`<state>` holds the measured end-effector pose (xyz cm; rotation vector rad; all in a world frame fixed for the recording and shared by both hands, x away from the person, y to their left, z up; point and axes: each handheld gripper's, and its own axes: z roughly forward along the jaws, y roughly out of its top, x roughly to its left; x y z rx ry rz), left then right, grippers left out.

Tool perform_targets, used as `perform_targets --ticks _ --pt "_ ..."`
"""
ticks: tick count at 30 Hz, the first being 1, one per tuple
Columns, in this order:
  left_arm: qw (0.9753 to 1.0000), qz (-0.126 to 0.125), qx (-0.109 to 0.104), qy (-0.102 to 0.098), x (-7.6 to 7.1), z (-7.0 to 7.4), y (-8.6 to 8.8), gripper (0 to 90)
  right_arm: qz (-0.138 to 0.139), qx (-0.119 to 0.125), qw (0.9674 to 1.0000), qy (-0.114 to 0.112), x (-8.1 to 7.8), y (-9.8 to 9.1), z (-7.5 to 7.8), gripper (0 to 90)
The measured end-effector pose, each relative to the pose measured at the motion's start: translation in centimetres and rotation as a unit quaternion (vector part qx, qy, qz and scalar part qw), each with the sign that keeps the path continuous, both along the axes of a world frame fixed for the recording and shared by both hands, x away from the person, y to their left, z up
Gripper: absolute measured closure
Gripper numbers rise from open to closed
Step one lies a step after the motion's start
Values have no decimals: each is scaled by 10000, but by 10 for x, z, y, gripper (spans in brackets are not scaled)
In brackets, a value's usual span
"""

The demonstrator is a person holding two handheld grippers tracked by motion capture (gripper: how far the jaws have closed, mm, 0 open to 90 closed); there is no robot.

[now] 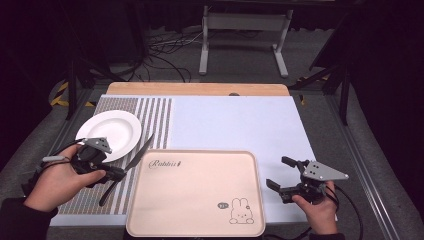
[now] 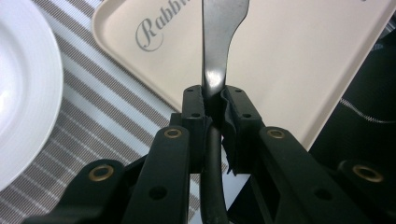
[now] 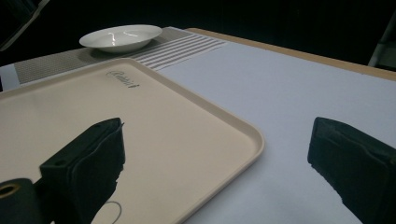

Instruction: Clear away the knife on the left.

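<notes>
My left gripper (image 1: 119, 173) is shut on a dark knife (image 1: 142, 150), holding it by the handle over the striped placemat (image 1: 155, 120), just left of the beige tray (image 1: 200, 220). The blade points toward the far right and its tip reaches the tray's far left corner. In the left gripper view the pads (image 2: 194, 105) pinch the knife (image 2: 219, 42) where blade meets handle, above the tray's corner (image 2: 289, 60). Off the tray's right edge, my right gripper (image 1: 277, 172) stands open over the pale blue mat. Nothing lies between its jaws (image 3: 215, 154).
A white plate (image 1: 110, 131) sits on the placemat beyond my left hand, also in the right gripper view (image 3: 120, 37). The tray (image 3: 140, 121) carries "Rabbit" lettering and a bunny drawing. The pale blue mat (image 1: 235, 122) covers the table's middle and right. A white stand (image 1: 245, 30) rises behind the table.
</notes>
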<state>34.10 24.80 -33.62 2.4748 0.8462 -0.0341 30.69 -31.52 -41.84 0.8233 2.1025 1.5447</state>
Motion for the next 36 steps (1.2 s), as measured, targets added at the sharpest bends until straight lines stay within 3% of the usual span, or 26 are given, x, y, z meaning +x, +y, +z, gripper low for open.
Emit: perform_targets --ticks 15,22,29,32,36 --pt "9990 -355 -190 215 3 -19 -35 799 -3 19 10000 20 0 -3 0 44" --pt "9983 -409 -372 194 -1 -25 -45 799 -13 59 10000 5 -1 -4 0 43" --pt "9977 -496 -403 221 -2 -32 -56 799 -12 63 10000 -10 -2 -4 1 42" --pt "9970 -525 -494 292 -3 -40 -61 799 -11 63 10000 -13 -2 -4 1 42" --pt "9967 -549 -406 437 -4 -51 -66 799 -23 72 10000 -26 -2 -5 2 41"
